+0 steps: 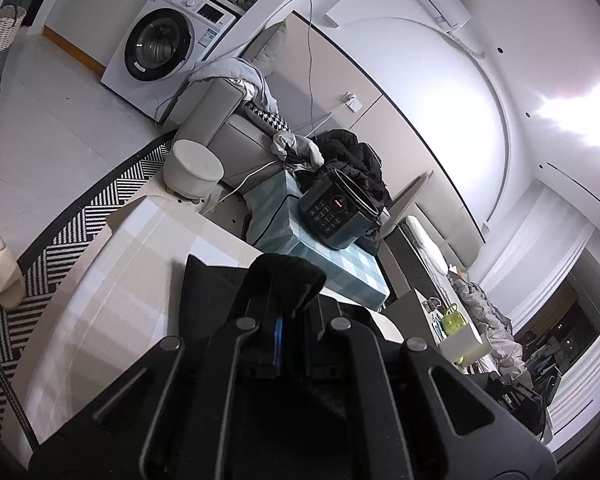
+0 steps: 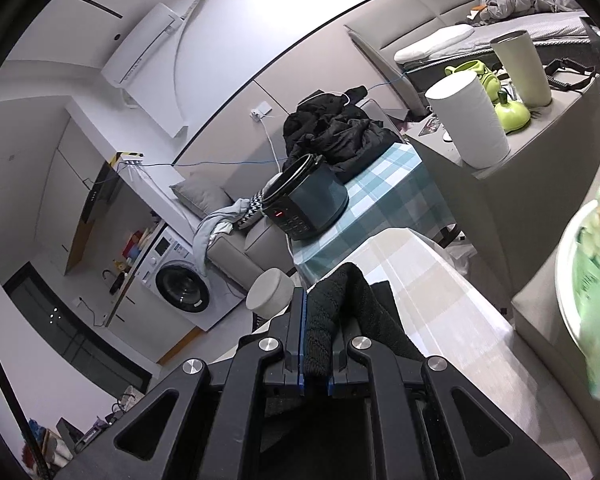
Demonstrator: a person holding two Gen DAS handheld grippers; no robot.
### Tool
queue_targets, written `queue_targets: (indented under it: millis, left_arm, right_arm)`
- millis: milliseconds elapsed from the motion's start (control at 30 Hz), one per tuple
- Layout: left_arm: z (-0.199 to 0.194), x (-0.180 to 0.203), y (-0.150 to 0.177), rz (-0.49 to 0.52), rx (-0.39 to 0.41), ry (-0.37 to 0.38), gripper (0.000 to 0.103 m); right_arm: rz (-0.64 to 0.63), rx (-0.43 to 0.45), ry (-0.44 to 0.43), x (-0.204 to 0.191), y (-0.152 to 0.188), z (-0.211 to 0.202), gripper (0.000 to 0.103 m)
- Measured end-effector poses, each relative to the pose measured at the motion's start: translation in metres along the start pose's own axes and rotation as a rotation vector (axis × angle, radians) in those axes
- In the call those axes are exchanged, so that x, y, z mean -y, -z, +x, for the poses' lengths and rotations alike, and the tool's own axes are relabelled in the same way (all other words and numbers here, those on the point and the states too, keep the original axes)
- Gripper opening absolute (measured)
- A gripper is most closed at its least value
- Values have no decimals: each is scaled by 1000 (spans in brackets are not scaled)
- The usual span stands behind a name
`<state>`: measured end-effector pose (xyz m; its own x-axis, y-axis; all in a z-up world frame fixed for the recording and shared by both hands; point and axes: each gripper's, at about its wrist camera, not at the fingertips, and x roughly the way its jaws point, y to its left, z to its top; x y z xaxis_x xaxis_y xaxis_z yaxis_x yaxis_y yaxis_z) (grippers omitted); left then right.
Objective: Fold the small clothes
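Observation:
A black knit garment lies partly on the pale checked tabletop, with one edge lifted. My left gripper is shut on that edge, and the cloth drapes over its fingertips and hides them. In the right wrist view the same black knit garment bunches up between the blue-padded fingers. My right gripper is shut on it, above the tabletop. The rest of the cloth trails down behind the fingers, out of sight.
Beyond the table a dark pressure cooker stands on a teal checked cover, with a black jacket behind it. A round white stool, a grey sofa and a washing machine lie further off. A paper roll stands on a side table.

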<state>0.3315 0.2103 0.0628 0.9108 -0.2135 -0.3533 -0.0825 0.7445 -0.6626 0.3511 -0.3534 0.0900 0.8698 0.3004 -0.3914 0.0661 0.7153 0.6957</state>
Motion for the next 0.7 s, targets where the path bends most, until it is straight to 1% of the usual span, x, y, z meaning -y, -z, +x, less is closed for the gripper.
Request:
queue_targets:
  millis: [67,200,367,500,667,700]
  left_arm:
    - [17,-1,-7,-1,-6,-4,4]
    - [65,-3,-21,9,-28,-26,4]
    - [118,-10,-27,12,-63,-49,4]
    - [165,-23,-38,-16,-78,-63,4]
    - [214,-42,-47,-29,-94,-96,4]
    - [216,-48,-48,-28,-99,-104,4]
  right_arm:
    - [4,-3,11,1,-4,13,7]
    - [26,-12,40,7,-13,41,7]
    - [44,-29,97,18,-22,84,7]
    - [46,-45,119,19,-29,114,7]
    - [27,-56,142,16,-42,155,7]
    - [26,-60,149,16,-43,162,7]
